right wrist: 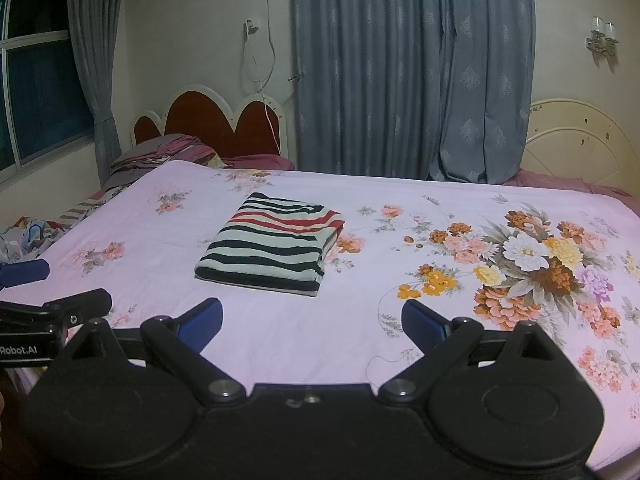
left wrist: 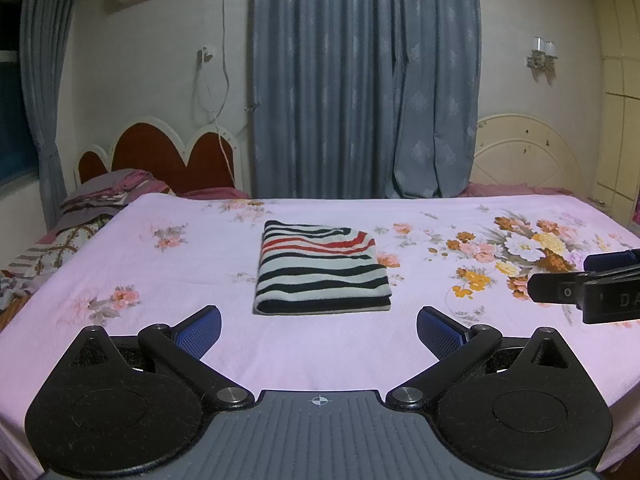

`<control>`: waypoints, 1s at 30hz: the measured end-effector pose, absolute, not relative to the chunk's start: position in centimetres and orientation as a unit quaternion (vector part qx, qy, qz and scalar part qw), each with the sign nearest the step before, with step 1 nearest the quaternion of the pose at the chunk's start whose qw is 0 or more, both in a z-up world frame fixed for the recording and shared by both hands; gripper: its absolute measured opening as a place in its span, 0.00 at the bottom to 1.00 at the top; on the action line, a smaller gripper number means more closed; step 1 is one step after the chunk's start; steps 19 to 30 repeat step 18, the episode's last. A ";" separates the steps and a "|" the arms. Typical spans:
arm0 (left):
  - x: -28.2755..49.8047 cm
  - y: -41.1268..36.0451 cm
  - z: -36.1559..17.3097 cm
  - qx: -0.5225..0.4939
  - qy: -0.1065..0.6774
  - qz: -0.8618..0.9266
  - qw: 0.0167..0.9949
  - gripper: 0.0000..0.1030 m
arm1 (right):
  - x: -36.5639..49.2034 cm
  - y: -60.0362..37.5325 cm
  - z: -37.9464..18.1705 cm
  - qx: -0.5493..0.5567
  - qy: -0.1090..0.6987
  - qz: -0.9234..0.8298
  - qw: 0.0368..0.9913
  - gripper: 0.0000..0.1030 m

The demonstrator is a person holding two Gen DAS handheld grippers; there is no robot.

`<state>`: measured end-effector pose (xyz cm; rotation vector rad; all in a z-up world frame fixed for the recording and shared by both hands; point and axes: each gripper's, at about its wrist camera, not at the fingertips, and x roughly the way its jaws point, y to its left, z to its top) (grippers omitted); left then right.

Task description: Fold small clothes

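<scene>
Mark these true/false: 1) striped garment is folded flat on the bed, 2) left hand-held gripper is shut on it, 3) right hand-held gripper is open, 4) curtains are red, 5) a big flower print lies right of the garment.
1) True: the striped garment lies folded on the bed sheet.
2) False: the left hand-held gripper is open, holding nothing.
3) True: the right hand-held gripper is open.
4) False: the curtains are grey-blue.
5) True: the flower print lies to its right.
</scene>
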<state>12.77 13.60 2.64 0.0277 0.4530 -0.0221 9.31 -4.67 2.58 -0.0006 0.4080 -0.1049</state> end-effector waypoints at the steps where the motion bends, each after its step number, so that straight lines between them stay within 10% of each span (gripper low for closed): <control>1: 12.8 13.6 2.6 0.014 0.225 -0.011 0.974 1.00 | 9.3 -4.6 2.6 0.000 0.203 -0.052 0.978 0.93; 30: 13.2 14.0 2.5 0.011 0.218 -0.003 0.976 1.00 | 9.4 -4.6 2.2 -0.003 0.203 -0.046 0.978 0.93</control>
